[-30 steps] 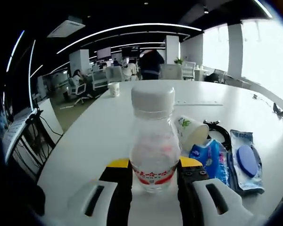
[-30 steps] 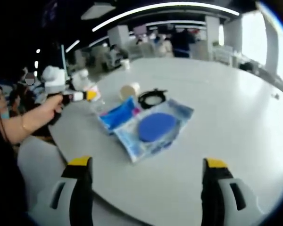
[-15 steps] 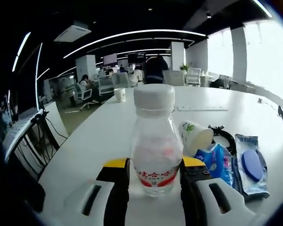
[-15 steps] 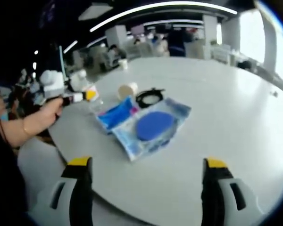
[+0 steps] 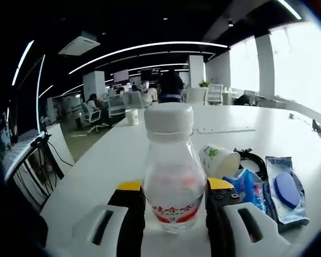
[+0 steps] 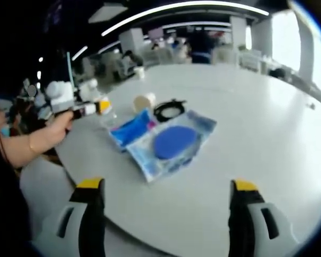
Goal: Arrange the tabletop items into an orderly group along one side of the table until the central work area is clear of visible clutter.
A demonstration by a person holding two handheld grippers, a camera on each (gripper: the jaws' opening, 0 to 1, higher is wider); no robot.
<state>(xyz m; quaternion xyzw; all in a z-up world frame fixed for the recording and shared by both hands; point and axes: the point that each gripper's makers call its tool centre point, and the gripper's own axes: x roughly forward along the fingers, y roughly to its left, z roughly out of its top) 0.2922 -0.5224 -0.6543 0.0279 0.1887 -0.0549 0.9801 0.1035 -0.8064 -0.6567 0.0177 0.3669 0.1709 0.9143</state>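
In the left gripper view the clear bottle between the left gripper's jaws has come a little nearer the camera and now stands larger; in the right gripper view the person's hand carrying that gripper has crept slightly toward the blue packets.

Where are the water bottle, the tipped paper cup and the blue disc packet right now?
water bottle [image 5: 174, 184], left gripper view, on its label.
tipped paper cup [image 5: 220, 161], left gripper view, on its side wall.
blue disc packet [image 6: 174, 143], right gripper view, on the disc.
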